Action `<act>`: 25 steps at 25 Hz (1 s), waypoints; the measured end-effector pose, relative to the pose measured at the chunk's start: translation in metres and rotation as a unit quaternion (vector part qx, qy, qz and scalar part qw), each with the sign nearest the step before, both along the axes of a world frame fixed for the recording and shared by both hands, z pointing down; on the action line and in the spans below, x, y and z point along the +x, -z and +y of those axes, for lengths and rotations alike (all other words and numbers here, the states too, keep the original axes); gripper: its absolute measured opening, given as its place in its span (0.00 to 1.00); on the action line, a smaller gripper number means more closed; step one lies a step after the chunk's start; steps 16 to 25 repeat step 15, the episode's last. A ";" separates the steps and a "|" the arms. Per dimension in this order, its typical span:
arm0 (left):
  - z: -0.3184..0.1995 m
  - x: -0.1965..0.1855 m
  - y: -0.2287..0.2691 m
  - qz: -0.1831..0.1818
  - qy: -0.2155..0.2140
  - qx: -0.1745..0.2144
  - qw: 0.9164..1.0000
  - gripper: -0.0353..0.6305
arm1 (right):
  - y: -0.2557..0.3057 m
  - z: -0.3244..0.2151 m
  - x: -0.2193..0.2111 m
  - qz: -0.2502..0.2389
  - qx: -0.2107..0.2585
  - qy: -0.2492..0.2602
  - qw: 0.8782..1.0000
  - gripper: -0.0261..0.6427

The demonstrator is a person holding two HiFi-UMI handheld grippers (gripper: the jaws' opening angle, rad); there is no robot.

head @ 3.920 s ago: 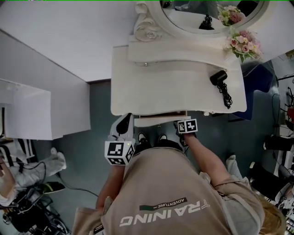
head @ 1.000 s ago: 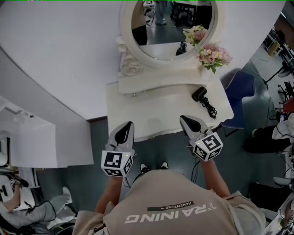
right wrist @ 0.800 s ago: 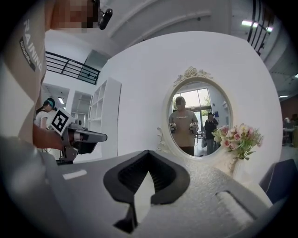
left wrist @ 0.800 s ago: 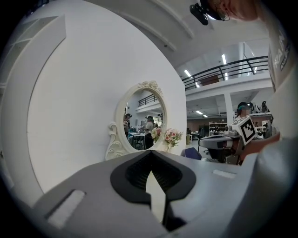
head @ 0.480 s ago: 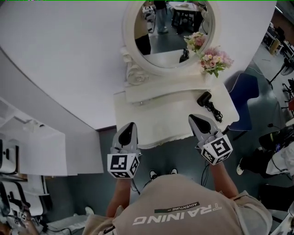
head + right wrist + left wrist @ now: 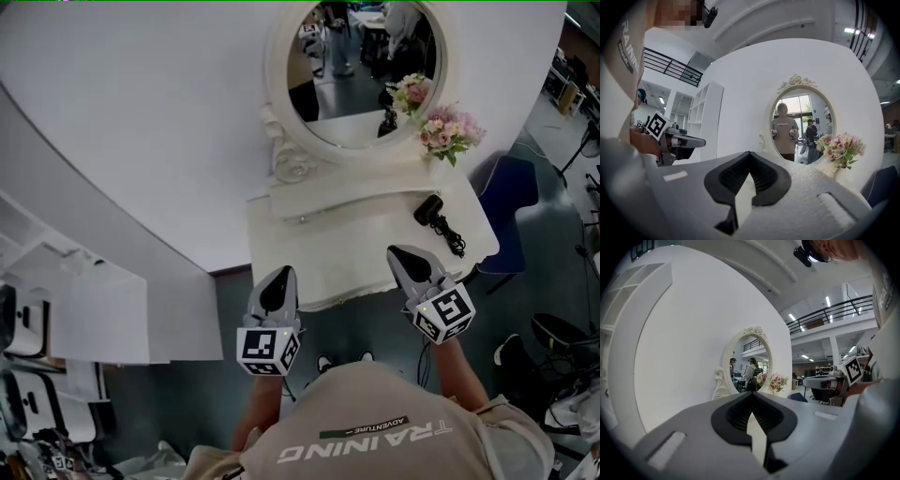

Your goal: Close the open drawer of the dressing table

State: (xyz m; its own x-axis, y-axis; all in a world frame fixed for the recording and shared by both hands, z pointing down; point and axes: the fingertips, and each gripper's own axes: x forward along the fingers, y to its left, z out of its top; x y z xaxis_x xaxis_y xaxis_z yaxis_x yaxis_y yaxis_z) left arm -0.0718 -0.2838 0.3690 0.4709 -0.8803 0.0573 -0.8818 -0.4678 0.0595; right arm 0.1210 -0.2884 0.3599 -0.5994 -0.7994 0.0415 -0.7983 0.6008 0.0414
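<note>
Faced the dressing table (image 6: 361,246), backed against the curved white wall (image 6: 141,131). Could not make out its drawer anywhere: lost it under the tabletop's front edge in the head view, and behind the grey gripper bodies in both gripper views. Caught the oval mirror (image 6: 361,70) cut off at the top of the head view, with figures in the glass too small to read. Found the pink flowers (image 6: 450,129) by the mirror's right rim and the black hair dryer (image 6: 431,210) lying with its cord on the tabletop's right end. Saw only a slice of a blue chair (image 6: 506,192) past that end, and a white shelf unit (image 6: 98,314) cropped at the left.

Held the left hand-held gripper (image 6: 279,274) at the tabletop's front edge, left of centre, pointing straight at the wall, forearm reaching out from under the beige shirt (image 6: 366,422). Held the right hand-held gripper (image 6: 397,253) further in over the tabletop's right half, angled inward toward the mirror. Had both pairs of jaws pressed together at the tips, gripping nothing, with a pale sliver of tabletop showing through the slit lower down. Could not tell from any view whether either tip touched the tabletop.
</note>
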 end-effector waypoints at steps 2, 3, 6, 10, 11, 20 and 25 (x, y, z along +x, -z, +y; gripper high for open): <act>0.000 -0.006 -0.002 0.001 0.008 -0.003 1.000 0.08 | 0.000 0.001 0.001 -0.001 0.000 -0.004 1.000 0.04; 0.001 -0.008 -0.002 0.001 0.010 -0.004 1.000 0.08 | -0.001 0.002 0.001 0.001 0.002 -0.007 1.000 0.04; 0.001 -0.010 0.001 0.003 0.010 -0.001 1.000 0.08 | -0.008 0.005 -0.002 0.033 0.011 -0.013 0.999 0.04; 0.002 -0.009 -0.003 0.005 0.011 -0.007 1.000 0.08 | -0.018 0.008 -0.009 0.064 0.016 -0.007 0.998 0.04; 0.002 -0.009 -0.005 0.006 0.011 -0.011 1.000 0.08 | -0.019 0.008 -0.008 0.058 0.012 -0.006 0.998 0.04; 0.003 -0.004 -0.013 0.009 0.006 -0.027 1.000 0.08 | -0.023 0.010 0.002 0.043 0.000 -0.015 0.999 0.04; 0.003 -0.004 -0.013 0.009 0.006 -0.027 1.000 0.08 | -0.023 0.010 0.002 0.043 0.000 -0.015 0.999 0.04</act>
